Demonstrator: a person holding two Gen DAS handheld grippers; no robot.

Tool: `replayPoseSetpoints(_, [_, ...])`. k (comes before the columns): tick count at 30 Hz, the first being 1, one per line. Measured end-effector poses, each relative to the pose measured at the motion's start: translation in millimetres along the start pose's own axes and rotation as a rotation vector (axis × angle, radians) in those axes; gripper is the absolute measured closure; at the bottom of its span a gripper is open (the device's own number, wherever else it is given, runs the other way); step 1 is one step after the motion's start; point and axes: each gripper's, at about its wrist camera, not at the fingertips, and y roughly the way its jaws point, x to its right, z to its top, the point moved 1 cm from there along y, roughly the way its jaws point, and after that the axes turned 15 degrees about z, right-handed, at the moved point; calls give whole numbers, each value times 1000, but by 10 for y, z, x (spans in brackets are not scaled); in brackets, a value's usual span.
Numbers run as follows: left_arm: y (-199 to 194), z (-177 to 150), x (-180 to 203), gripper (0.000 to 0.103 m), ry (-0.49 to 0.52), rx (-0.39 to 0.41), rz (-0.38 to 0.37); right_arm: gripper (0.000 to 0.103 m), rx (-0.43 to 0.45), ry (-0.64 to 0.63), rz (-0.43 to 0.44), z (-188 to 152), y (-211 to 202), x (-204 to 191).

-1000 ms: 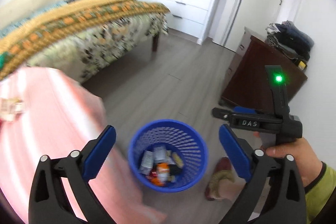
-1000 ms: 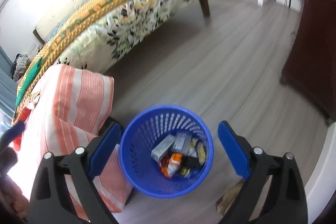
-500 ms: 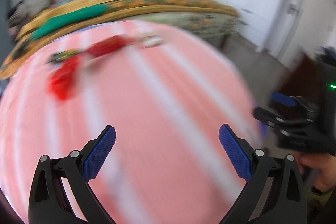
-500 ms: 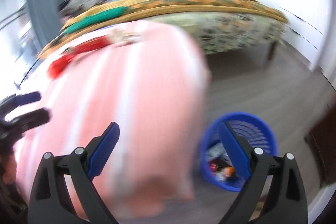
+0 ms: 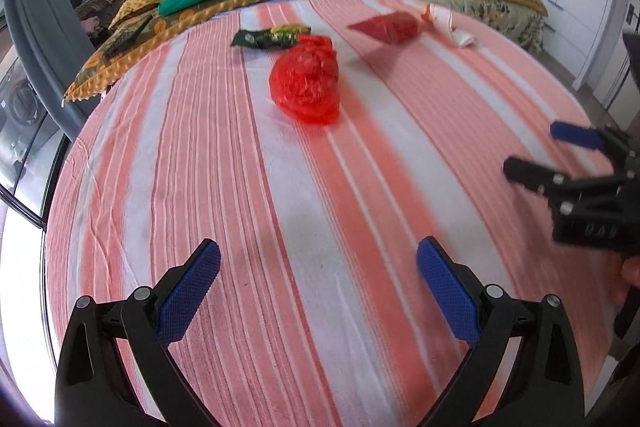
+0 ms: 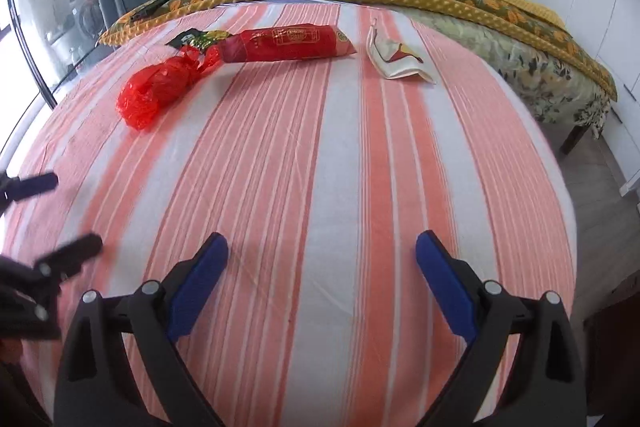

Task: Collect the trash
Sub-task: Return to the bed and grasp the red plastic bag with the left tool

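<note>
The blue basket has left my view; striped cloth (image 5: 248, 187) now fills it. My left tool (image 5: 318, 279) and right tool (image 6: 322, 267) hover side by side, both wide open, empty. Ahead lie the red bag (image 5: 306, 83), red packet (image 6: 286, 43), dark wrapper (image 5: 270, 37) and white wrapper (image 6: 398, 61).

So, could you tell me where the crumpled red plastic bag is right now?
The red plastic bag lies on the striped cloth, far left in the right wrist view, beside the long red packet and dark green wrapper.
</note>
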Motion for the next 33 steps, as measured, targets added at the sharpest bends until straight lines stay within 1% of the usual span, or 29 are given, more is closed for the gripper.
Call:
replayPoseSetpoints(1, [15, -9, -31, 5, -10, 3, -15, 10, -2, -1, -1, -5, 10, -9])
replayPoseSetpoints(3, [40, -13, -59, 5, -28, -7, -49, 6, -5, 13, 1, -3, 24, 18])
replayPoseSetpoints(5, [49, 6, -63, 5, -17, -4, -56, 5, -8, 27, 13, -1, 29, 47])
replayPoseSetpoints(7, [51, 97, -54, 5, -3, 9, -70, 5, -9, 21, 5, -11, 28, 32])
replayPoseSetpoints(11, [102, 451, -179, 5, -25, 56, -114, 5, -9, 21, 5, -7, 32, 34])
replayPoseSetpoints(13, [225, 670, -209, 5, -30, 64, -103, 5, -10, 21, 3, -7, 32, 35])
replayPoseSetpoints(16, [476, 934, -154, 5, -7, 44, -94, 5, -10, 21, 4, -9, 27, 38])
replayPoseSetpoints(19, [607, 1074, -49, 5, 28, 55, -94, 5, -10, 21, 4, -8, 27, 37])
replayPoseSetpoints(20, [627, 1104, -32, 7, 36, 62, -95, 5, -10, 21, 4, -7, 27, 38])
replayPoseSetpoints(22, [656, 1131, 6, 21, 42, 63, -99, 5, -10, 21, 4, -6, 27, 37])
replayPoseSetpoints(24, [675, 1130, 9, 47, 36, 55, -113, 5, -10, 21, 4, -7, 27, 38])
replayPoseSetpoints(25, [674, 1119, 0, 54, 32, 53, -123, 5, -10, 21, 4, -8, 27, 37])
replayPoseSetpoints(26, [665, 1103, -14, 58, 28, 53, -131, 5, -10, 21, 4, -8, 27, 38])
replayPoseSetpoints(30, [493, 967, -121, 59, 19, 83, -146, 5, -10, 20, 4, -10, 27, 38])
replayPoseSetpoints(33, [297, 765, -260, 59, 1, 85, -147, 5, -10, 21, 4, -11, 27, 38])
